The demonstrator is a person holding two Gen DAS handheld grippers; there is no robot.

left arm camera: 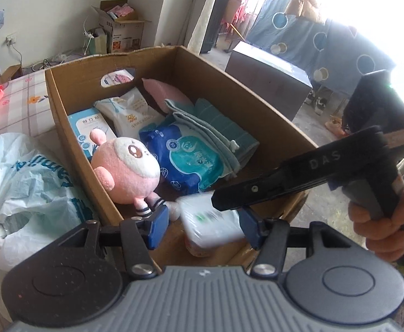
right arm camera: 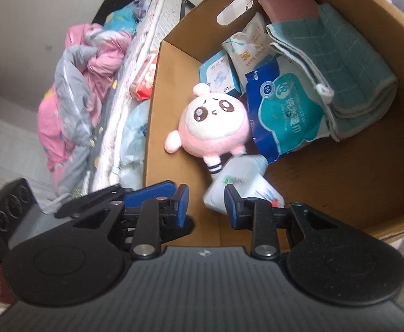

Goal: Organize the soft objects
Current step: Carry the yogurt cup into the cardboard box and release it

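Both grippers, left (left arm camera: 203,225) and right (right arm camera: 206,203), hovered with jaws part-open and empty around a tissue pack (right arm camera: 240,182) in the box (right arm camera: 340,179), which might slip aside if they closed unevenly.

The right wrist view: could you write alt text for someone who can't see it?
An open cardboard box holds a pink plush toy, a folded teal towel, a blue wipes pack and smaller packets. In front, blue-padded tongs stand open just above a white tissue pack. Bedding is heaped outside the box.
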